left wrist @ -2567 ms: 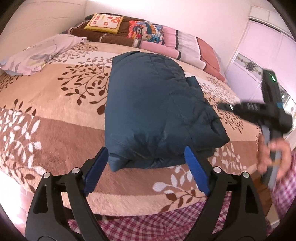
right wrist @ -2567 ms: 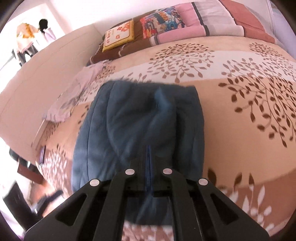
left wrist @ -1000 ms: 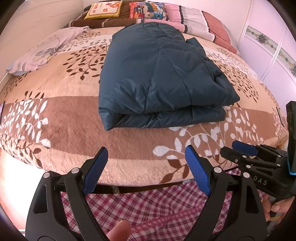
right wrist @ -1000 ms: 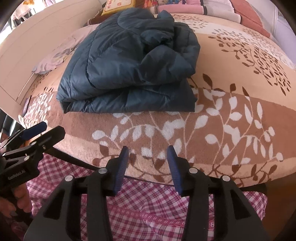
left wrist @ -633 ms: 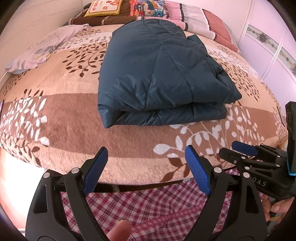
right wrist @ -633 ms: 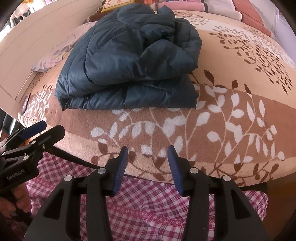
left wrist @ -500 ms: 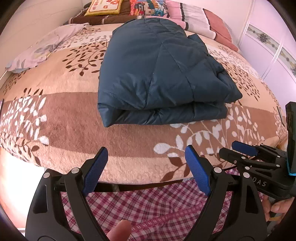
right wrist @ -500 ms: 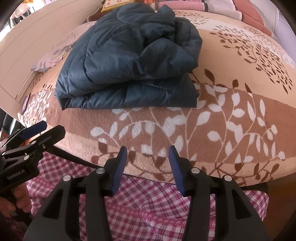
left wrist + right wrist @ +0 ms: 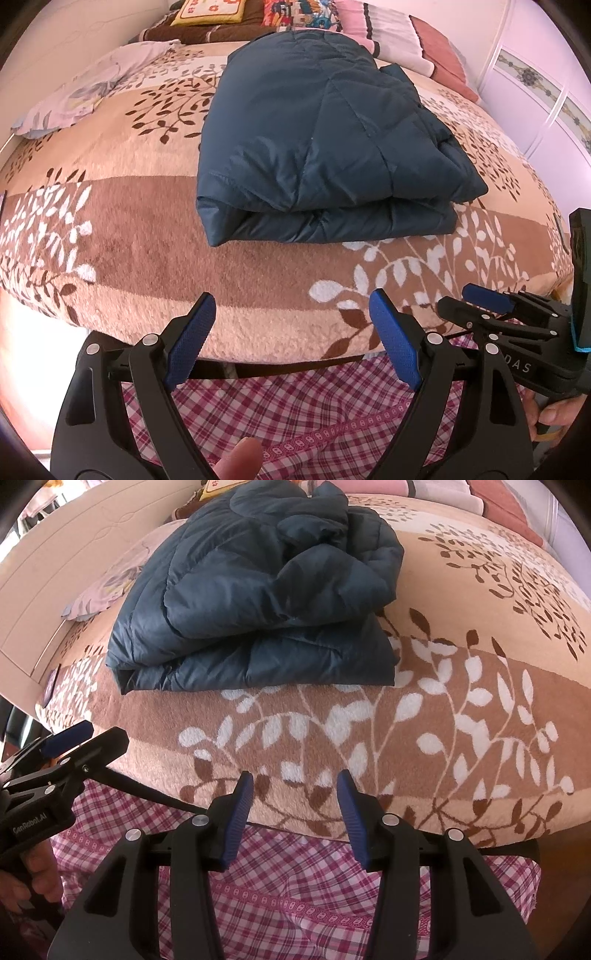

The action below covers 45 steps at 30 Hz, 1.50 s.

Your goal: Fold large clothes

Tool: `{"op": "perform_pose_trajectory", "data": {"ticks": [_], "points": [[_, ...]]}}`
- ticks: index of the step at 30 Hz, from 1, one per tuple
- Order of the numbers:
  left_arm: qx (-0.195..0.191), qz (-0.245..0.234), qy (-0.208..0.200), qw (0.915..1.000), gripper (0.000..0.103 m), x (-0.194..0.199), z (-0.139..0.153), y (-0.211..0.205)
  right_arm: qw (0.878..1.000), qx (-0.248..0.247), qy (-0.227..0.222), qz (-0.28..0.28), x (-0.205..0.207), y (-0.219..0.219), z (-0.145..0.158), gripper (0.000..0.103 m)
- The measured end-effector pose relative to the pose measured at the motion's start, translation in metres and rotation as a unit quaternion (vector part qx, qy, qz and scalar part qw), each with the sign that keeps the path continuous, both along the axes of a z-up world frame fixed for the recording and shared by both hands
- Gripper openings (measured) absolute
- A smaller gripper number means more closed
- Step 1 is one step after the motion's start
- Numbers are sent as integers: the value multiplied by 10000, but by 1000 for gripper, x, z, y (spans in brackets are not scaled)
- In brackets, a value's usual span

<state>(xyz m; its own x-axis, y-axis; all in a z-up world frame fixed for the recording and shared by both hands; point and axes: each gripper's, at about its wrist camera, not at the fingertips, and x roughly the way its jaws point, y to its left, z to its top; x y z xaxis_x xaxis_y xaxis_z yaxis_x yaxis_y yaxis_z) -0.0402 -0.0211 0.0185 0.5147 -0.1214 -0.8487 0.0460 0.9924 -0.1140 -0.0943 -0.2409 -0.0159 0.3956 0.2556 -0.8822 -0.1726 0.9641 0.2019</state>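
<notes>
Jacket: my dark teal quilted puffer jacket (image 9: 325,140) lies in the upper centre of both views, on the leaf-patterned blanket (image 9: 147,236), well beyond my claws.
Progress: folded into a thick stacked rectangle — I judge the folding done, nothing plainly left.
Look: near edge neat and layered; the upper right corner bunches, puffy and rumpled.
Left gripper (image 9: 291,339): lower centre of its view, jaws wide apart, nothing between them.
Right gripper (image 9: 293,814): roughly half open, empty — over the bed's edge and the pink checked bedskirt (image 9: 280,882).
Beyond: pillows (image 9: 388,26) at the top.
</notes>
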Motion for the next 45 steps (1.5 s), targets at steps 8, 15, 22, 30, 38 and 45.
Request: {"op": "perform_pose_trajectory", "data": {"ticks": [8,15,22,30,38,45], "points": [[-4,13,42,10000,84,1,-2,0,10000,6,34,-7,0,1,-1,48],[-3,10,74,10000,84,1,-3,1,10000,2,55,-4,0,1,-2,48],[-5,16,120,9999,84,1,-6,1,10000,8,98,-7,0,2,-5,48],[-9,20,161,9999,84,2,-7,1,9999,12,124,-8,1,1,-6,48],[-10,24,164,9999,84,2,-8,1,9999,11,126,-7,1,1,-6,48],[-10,20,164,9999,84,2,-8,1,9999,8,132,-9,1,2,-6,48]]}}
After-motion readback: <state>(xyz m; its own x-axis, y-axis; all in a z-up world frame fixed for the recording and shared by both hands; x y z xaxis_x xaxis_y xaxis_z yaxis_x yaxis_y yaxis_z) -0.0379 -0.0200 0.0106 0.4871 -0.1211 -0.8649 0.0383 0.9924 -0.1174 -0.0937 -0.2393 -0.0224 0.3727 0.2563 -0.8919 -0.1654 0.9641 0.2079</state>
